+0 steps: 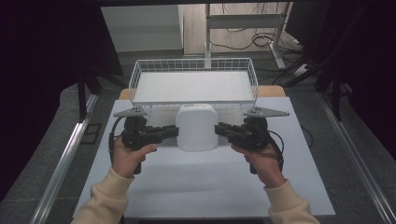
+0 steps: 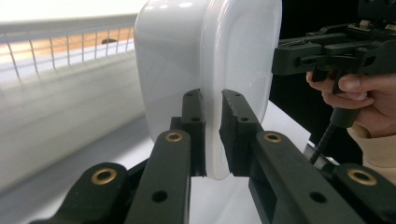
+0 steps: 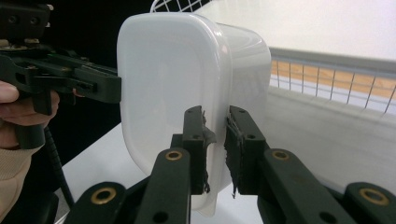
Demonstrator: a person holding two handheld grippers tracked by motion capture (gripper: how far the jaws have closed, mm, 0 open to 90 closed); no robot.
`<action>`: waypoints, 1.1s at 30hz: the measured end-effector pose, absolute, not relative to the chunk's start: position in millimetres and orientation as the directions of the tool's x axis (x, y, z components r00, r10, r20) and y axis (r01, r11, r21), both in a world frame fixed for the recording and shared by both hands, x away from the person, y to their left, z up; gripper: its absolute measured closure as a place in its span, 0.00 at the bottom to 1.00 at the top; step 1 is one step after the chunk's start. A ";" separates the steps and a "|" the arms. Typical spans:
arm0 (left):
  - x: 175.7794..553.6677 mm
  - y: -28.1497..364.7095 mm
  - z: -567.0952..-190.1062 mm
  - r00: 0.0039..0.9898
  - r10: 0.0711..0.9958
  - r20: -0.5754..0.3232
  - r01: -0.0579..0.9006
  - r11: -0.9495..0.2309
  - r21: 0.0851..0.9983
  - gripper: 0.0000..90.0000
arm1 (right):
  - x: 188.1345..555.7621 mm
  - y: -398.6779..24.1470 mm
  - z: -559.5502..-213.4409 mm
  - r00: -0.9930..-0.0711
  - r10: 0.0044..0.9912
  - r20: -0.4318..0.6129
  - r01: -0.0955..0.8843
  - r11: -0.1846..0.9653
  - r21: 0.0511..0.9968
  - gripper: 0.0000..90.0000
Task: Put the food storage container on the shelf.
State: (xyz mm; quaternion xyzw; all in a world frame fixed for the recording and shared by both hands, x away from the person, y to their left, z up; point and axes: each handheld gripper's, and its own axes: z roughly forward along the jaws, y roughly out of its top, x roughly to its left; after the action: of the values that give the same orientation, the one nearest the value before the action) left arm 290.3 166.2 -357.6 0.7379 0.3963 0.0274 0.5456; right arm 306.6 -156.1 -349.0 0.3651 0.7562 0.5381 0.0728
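A white plastic tub [image 1: 197, 127] stands on its side between my two grippers, just in front of the wire basket [image 1: 135, 77]. Its broad flat face is turned toward the person. My left gripper [image 1: 175, 132] is shut on the tub's rim at its left side; in the left gripper view the jaws pinch the tub's [image 2: 205, 70] thin edge, with the left gripper [image 2: 212, 135] close on it. My right gripper [image 1: 218, 129] is shut on the rim at the right side, and in the right gripper view the right gripper [image 3: 215, 140] clamps the tub's [image 3: 163, 79] edge. Whether the tub touches the table I cannot tell.
A white wire basket with a flat white floor stands at the back of the white table [image 1: 210, 186]. Its mesh wall [image 2: 56, 46] runs close behind the tub. Dark curtains hang at both sides, and metal rails run along the table's edges.
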 end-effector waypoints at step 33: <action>354.7 167.0 -290.2 0.699 0.622 -0.352 0.524 -0.111 0.844 0.89 | 364.8 -153.6 -284.0 -0.722 0.642 0.259 0.447 0.147 0.882 0.87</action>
State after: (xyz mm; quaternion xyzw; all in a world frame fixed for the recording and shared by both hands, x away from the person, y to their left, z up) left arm 354.7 167.0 -290.2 0.7440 0.3854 0.0450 0.5440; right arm 364.8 -153.6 -284.0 0.3619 0.7521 0.5434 0.0896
